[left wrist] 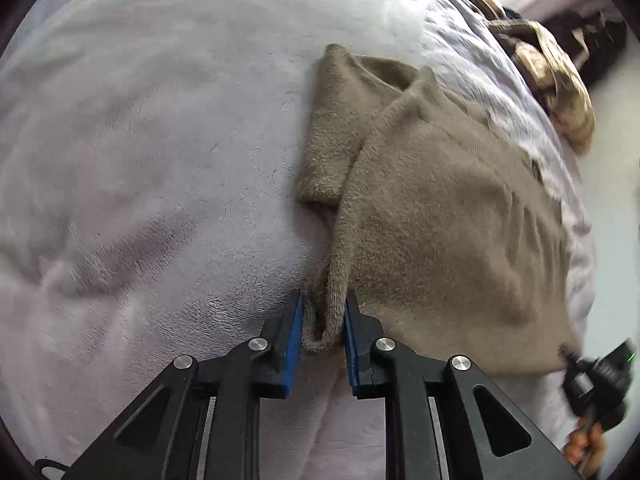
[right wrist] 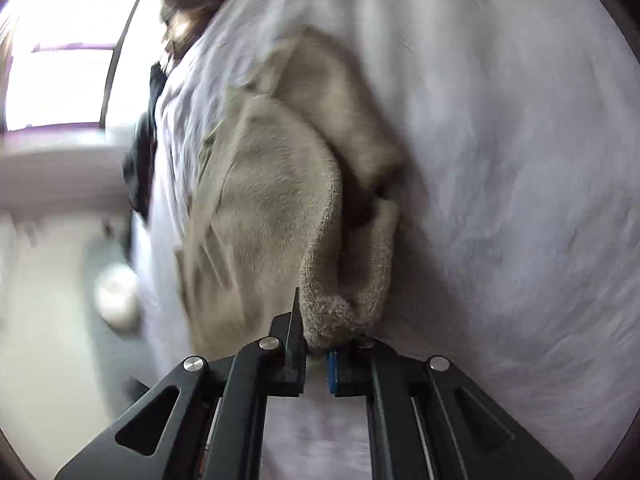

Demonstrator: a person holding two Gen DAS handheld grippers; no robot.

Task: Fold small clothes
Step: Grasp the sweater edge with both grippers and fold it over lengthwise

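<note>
The left gripper (left wrist: 322, 320) is pinching a bunched edge of the taupe knit sweater (left wrist: 432, 200) between its blue pads, and the right gripper (right wrist: 316, 344) is clamping another ribbed edge of it. The sweater is lying on the pale lilac fleece blanket (left wrist: 140, 160), one sleeve (left wrist: 332, 128) already lying doubled beside the body. The folding appears to be at an early stage: the main body is still spread out, awaiting its folds. No brand, label or writing is showing anywhere.
</note>
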